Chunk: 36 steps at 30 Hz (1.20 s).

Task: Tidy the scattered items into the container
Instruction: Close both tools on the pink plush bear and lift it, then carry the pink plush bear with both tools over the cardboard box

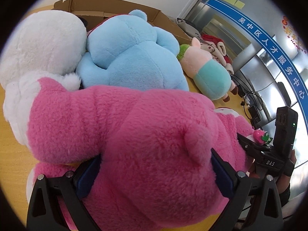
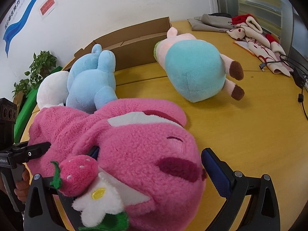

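Because the cardboard box (image 2: 134,38) lies at the far edge of the yellow table (image 2: 250,134) behind the blue plush (image 2: 90,80) and white plush (image 2: 52,90), the big pink plush (image 2: 119,134), nearest of all to the cameras, has a long lift over them. The left gripper (image 1: 154,173) is pinching its body between wide-set pads, while the right gripper (image 2: 152,165) straddles its head, the right pad standing clear (the other is hidden). With soft, compressible fur, it could sag, slip out, or drag the neighbouring toys.

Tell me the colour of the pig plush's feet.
Dark brown; the pig plush's feet show best in the right wrist view.
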Motion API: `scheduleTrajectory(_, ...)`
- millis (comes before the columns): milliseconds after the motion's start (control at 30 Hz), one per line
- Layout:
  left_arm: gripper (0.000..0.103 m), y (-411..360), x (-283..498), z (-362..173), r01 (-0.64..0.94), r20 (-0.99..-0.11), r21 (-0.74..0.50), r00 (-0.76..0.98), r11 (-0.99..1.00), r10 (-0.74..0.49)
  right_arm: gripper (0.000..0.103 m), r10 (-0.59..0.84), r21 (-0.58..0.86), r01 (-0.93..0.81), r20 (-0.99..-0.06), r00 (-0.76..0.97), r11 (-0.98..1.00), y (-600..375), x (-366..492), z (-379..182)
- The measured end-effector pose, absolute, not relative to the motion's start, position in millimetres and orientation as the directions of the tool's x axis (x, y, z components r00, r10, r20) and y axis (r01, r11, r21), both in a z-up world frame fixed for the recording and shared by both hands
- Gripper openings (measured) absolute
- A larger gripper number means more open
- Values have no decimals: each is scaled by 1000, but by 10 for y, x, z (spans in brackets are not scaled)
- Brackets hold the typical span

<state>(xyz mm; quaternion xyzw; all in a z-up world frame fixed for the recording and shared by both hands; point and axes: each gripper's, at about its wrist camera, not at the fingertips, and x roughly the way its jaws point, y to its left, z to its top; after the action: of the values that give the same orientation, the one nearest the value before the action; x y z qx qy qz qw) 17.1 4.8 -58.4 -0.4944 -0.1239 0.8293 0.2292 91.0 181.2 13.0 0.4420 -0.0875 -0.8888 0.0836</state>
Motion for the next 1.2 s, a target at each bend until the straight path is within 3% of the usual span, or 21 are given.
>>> scheduleTrajectory(67,90,41,221,-548,-275,-753,-430,-416,-860,510,103,-231,235,71,-775,-589,-969,1810,938,146)
scheduleTrajectory(267,71,-72,430,-435,-304,-716,-439,-450,-845,534,81,-260,249,106,-746,-613,-963,1697,1165,303)
scheduleTrajectory(400,68,-216,605,-356,-285,-705,-445,-473,-849,529,73,-299,277,135,-728,-617,-951,1595,1306,407)
scheduleTrajectory(667,68,-550,882,213,-300,-613,-424,-600,-855,514,72,-331,242,227,-636,-697,-943,1251,1509,962)
scheduleTrajectory(1200,68,-717,277,2188,-430,-356,-210,-802,-878,479,72,-329,66,328,-370,-869,-942,940,878,2856)
